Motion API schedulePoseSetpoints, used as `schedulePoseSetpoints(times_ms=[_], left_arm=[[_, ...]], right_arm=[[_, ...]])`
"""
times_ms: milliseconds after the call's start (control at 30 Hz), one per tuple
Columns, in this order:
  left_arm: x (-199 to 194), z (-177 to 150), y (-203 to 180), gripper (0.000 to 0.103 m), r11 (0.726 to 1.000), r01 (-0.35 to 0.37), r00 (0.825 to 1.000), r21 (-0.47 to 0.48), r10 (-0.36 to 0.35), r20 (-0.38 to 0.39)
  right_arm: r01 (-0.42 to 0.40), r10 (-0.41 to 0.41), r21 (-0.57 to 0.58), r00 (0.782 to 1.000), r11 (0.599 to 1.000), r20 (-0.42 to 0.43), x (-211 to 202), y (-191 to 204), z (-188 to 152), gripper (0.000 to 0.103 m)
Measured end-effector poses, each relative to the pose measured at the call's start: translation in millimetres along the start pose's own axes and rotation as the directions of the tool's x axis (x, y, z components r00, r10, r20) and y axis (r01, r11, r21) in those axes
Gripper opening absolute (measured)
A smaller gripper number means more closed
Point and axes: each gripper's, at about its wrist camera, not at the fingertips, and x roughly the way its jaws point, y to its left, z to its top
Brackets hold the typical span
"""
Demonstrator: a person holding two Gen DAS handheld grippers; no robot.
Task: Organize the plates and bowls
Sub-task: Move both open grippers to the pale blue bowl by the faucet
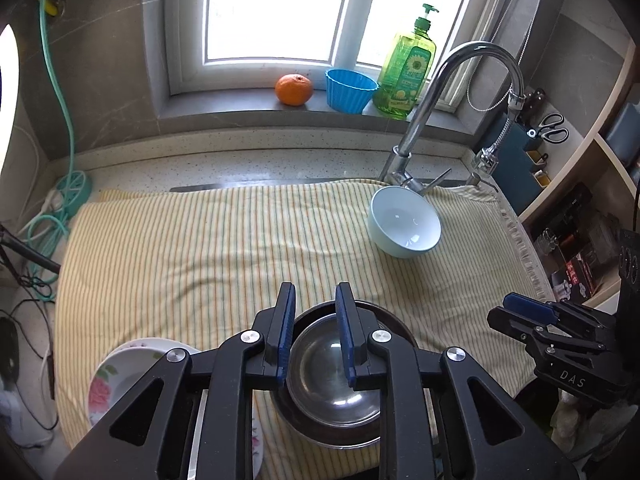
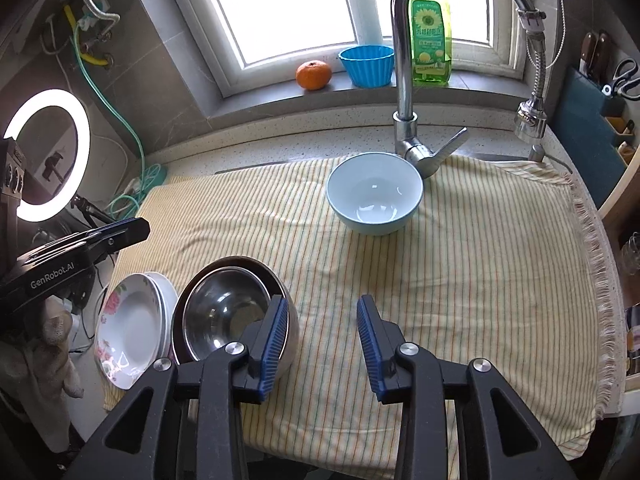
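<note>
Two nested steel bowls (image 1: pixel 332 380) (image 2: pixel 224 312) sit on the striped cloth (image 1: pixel 200 248) near its front edge. Stacked floral plates (image 1: pixel 120 376) (image 2: pixel 132 328) lie just left of them. A light blue bowl (image 1: pixel 404 224) (image 2: pixel 374 194) stands upright at the back, in front of the faucet. My left gripper (image 1: pixel 315 300) hovers over the steel bowls with its jaws a little apart and nothing between the pads. To the right of those bowls my right gripper (image 2: pixel 322 308) is open wider over bare cloth and holds nothing. Each gripper shows at the edge of the other's view.
A chrome faucet (image 2: pixel 404 80) with a hose sprayer rises behind the blue bowl. On the windowsill are an orange (image 2: pixel 314 75), a blue fluted cup (image 2: pixel 368 65) and a green soap bottle (image 2: pixel 430 40). A ring light (image 2: pixel 48 156) stands left; a knife and scissors holder (image 1: pixel 536 136) stands right.
</note>
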Motion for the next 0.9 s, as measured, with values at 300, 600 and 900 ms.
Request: schedulePoseSetpoints(times_ms=[300, 600, 900], left_arm=[[8.5, 3.4, -17.5, 0.019, 1.000, 0.019, 1.000, -0.013, -0.019, -0.002], [30.2, 11.3, -26.5, 0.019, 0.996, 0.045, 0.998, -0.082, -0.049, -0.040], [59.9, 27.5, -44.0, 0.019, 0.996, 0.031, 0.997, -0.089, -0.036, -0.063]], right_arm=[[0.008, -0.009, 0.024, 0.997, 1.000, 0.071, -7.0, -22.9, 6.2, 0.033], [-0.005, 0.001, 0.054, 0.998, 0.999, 0.068, 2.6, -55.3, 12.2, 0.035], [-0.031, 0.022, 0.117, 0.996, 0.993, 0.082, 18.1, -97.6, 27.5, 0.035]])
